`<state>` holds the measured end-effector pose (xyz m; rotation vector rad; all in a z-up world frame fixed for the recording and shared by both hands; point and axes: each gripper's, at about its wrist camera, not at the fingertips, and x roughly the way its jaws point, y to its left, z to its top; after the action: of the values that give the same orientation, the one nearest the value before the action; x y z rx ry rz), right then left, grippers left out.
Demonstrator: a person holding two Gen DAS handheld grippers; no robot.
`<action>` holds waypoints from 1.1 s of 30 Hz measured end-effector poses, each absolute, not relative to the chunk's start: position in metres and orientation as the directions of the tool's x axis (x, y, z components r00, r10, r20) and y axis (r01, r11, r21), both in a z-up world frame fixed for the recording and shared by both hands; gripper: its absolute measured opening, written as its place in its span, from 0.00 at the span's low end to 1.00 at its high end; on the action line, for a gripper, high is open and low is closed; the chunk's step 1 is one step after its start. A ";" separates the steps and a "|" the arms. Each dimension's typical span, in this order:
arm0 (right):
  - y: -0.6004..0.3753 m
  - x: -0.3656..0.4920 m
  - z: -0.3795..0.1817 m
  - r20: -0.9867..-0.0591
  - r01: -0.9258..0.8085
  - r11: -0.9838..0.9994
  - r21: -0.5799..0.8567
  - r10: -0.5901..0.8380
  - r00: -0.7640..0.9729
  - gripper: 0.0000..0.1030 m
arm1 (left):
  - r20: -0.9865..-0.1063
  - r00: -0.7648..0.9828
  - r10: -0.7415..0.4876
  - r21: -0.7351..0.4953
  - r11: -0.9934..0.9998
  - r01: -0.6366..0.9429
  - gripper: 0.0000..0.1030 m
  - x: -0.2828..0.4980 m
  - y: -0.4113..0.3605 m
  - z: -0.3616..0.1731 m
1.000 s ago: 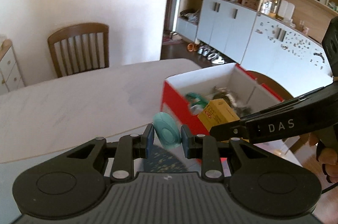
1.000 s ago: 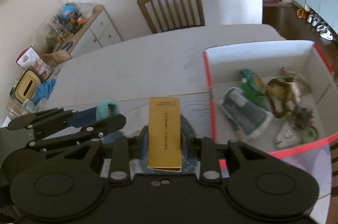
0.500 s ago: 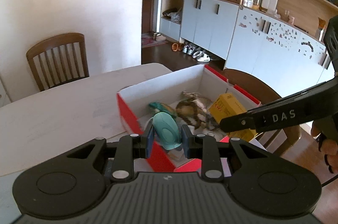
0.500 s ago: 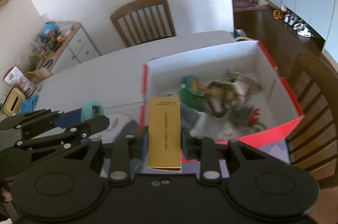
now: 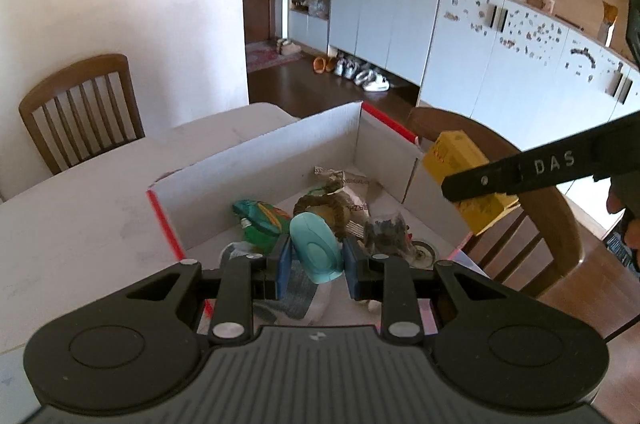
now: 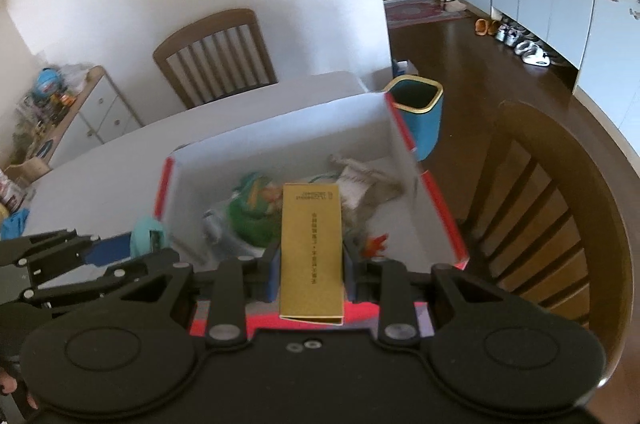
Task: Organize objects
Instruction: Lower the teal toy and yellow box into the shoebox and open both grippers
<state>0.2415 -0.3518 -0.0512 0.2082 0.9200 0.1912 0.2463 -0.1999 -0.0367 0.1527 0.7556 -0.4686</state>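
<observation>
Red box [image 6: 440, 207] on table, left fingers [image 5: 280, 266] gripping teal case [image 5: 316, 248], right fingers [image 6: 272, 270] gripping yellow carton [image 6: 312, 248]

**Around the white table**

A white table [image 5: 80, 207] stands near the wall. One wooden chair [image 5: 80, 103] is at its far side, another wooden chair [image 6: 560, 207] at its right. A blue bin [image 6: 418, 115] stands on the floor beyond its corner. Grey-blue cabinets [image 5: 400, 23] line the room behind it, shoes [image 5: 360, 75] below them.
</observation>
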 end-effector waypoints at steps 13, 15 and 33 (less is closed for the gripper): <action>-0.353 0.296 -0.090 -0.803 -0.082 0.966 0.247 0.251 0.540 0.27 | -0.754 0.593 -0.283 0.001 0.902 0.432 0.26 0.314 -0.223 -0.067; -0.348 0.303 -0.095 -0.809 -0.094 0.964 0.248 0.260 0.528 0.27 | -0.764 0.588 -0.265 0.006 0.909 0.416 0.26 0.325 -0.222 -0.072; -0.323 0.323 -0.125 -0.833 -0.163 0.951 0.263 0.309 0.459 0.28 | -0.826 0.493 -0.272 -0.046 0.905 0.423 0.26 0.360 -0.214 -0.109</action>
<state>0.3235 -0.3232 -0.1253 0.1535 1.0552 0.2918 0.3597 -0.2144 -0.1092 0.1716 0.9682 -0.4245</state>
